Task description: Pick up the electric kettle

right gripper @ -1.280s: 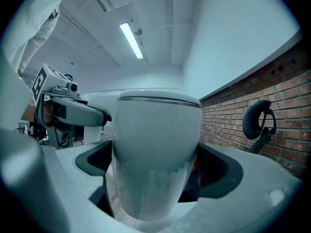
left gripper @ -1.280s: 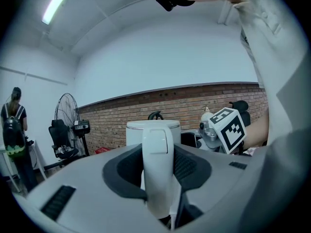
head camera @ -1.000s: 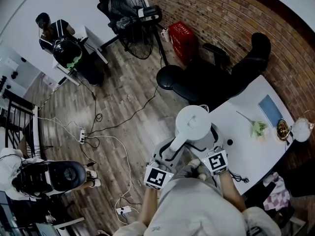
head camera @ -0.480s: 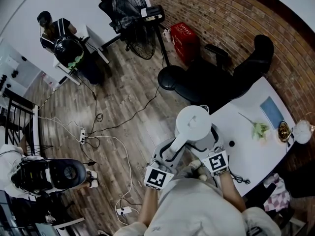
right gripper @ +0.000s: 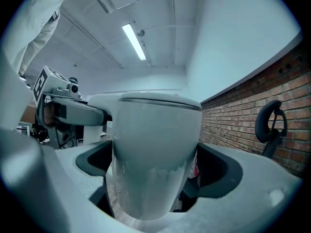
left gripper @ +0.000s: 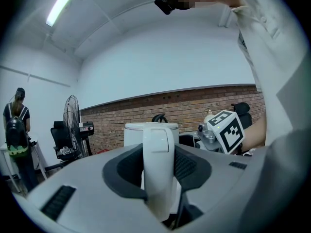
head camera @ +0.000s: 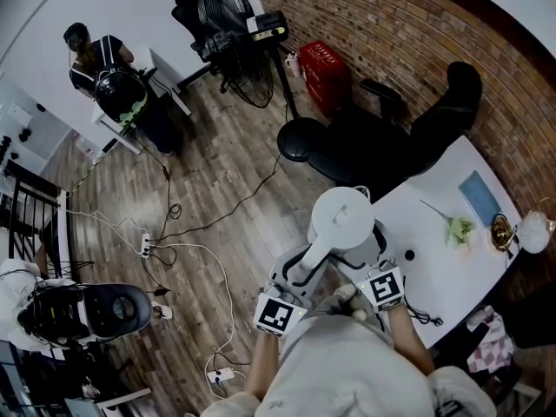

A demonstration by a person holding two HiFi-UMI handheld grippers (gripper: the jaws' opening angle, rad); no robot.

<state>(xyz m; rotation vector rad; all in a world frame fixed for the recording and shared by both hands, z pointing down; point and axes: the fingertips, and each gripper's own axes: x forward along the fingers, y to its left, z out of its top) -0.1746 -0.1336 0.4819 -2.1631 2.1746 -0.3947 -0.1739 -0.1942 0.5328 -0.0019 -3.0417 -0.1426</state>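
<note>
Two grips are being applied. The electric kettle's (head camera: 341, 218) handle (left gripper: 158, 144) is being clamped inside the left gripper (left gripper: 158, 178) for lifting, its body (right gripper: 155, 130) braced inside the right gripper (right gripper: 151, 174).

The electric kettle (right gripper: 158, 130) is hidden below by the right claw (right gripper: 155, 168), its handle (left gripper: 158, 144) by the left claw (left gripper: 158, 171); small objects (head camera: 499, 230) on the worktop (head camera: 434, 268) cannot be identified.

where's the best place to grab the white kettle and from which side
Take the handle, coming level from the side it juts out on: it is a narrow upright bar standing clear of the kettle, so fingers close across it. The left gripper clamps it there; the wide smooth body gives the right gripper only a steadying hold.
</note>
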